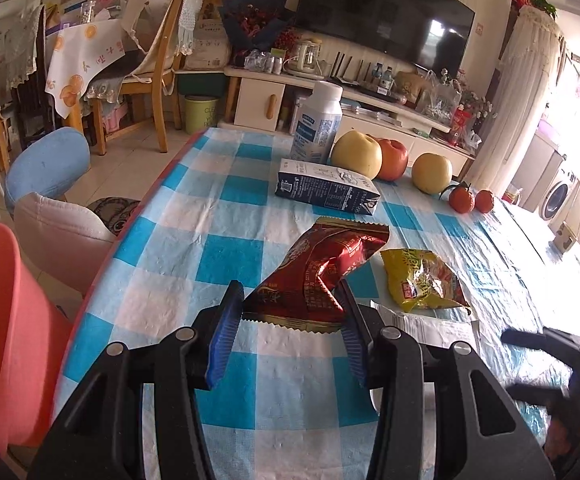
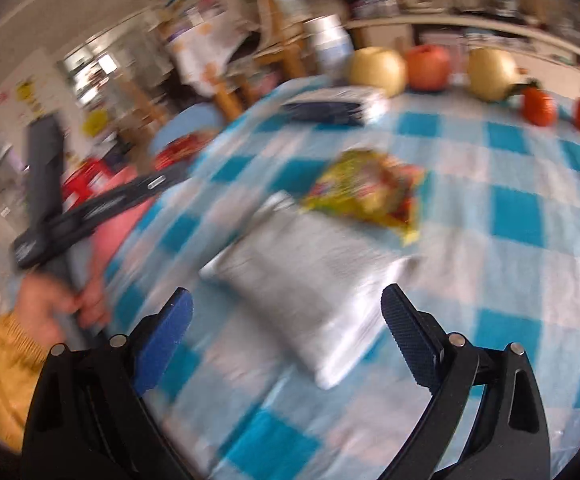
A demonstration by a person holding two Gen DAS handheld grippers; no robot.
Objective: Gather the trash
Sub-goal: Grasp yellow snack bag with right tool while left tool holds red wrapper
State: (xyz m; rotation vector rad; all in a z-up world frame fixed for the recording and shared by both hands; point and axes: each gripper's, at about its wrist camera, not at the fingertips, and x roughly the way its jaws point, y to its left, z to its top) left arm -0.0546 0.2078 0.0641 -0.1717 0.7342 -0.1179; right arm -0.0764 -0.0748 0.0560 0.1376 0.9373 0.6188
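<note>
Table [image 1: 225, 208]: covered by a blue-and-white checked cloth; it carried everything listed below.

Pink bin [image 1: 5, 320]: stood beside the table's left edge in the left wrist view, off the cloth.

Left claw [image 1: 290, 320]: black frame with blue ribbed pads; its jaws were clenched on the near end of the red wrapper, one pad on each side of the crumpled foil.

Right claw [image 2: 285, 324]: jaws spread wide and holding nothing, hovering just above the silver packet. This view was motion-blurred.

White bottle [image 1: 318, 124]: upright at the far side of the table, blue label facing the camera.

Milk carton [image 1: 326, 190]: dark blue and white, lying on its side just in front of the bottle.

Silver packet [image 2: 306, 288]: flat on the cloth, between the right claw's pads in that view; its far corner touched the yellow wrapper.

Red wrapper [image 1: 322, 268]: crumpled, its far end raised off the cloth, held by the left claw near the table's middle.

Yellow wrapper [image 1: 422, 280]: crumpled, lying on the cloth just right of the red wrapper.

Fruit: two yellow apples [image 1: 358, 154] with a red apple [image 1: 394, 158] between them, in a row behind the carton; two small tangerines [image 1: 470, 200] at the row's right end.
</note>
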